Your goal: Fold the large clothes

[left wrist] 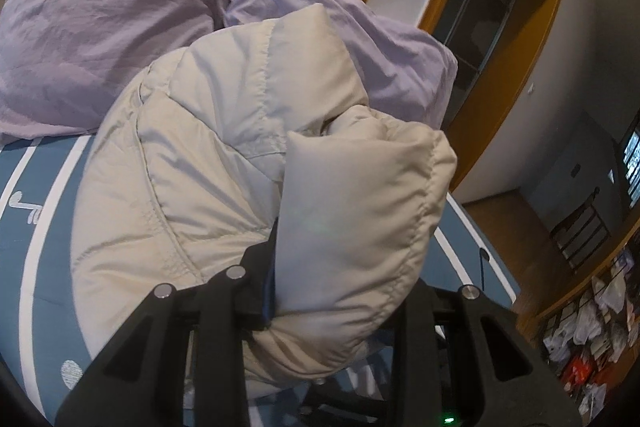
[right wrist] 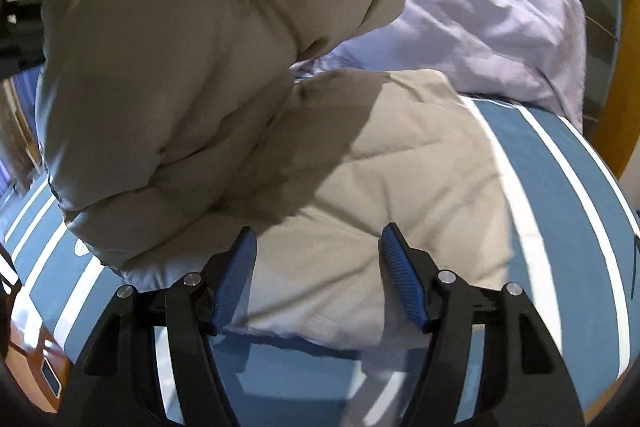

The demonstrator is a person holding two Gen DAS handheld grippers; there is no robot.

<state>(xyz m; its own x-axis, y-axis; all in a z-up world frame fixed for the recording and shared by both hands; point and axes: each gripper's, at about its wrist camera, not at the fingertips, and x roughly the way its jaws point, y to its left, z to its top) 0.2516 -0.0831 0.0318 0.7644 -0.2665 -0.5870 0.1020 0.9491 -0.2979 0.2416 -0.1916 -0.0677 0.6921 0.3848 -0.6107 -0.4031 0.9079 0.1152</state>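
Note:
A large beige padded jacket (left wrist: 208,163) lies on the blue bed cover with white stripes (left wrist: 44,227). My left gripper (left wrist: 320,267) is shut on a thick fold of the jacket and holds it up above the rest; the cloth hides its right finger. In the right wrist view the lifted part of the jacket (right wrist: 168,67) hangs at the upper left, with the left gripper's black body above it. My right gripper (right wrist: 318,267) is open and empty, just above the jacket's flat lower part (right wrist: 380,195) near its front edge.
Purple pillows (left wrist: 100,39) lie at the head of the bed, and show in the right wrist view (right wrist: 492,19). A wooden wardrobe frame (left wrist: 520,27) and a cluttered shelf (left wrist: 592,307) stand to the right. A wooden bedside piece (right wrist: 28,359) is at the lower left.

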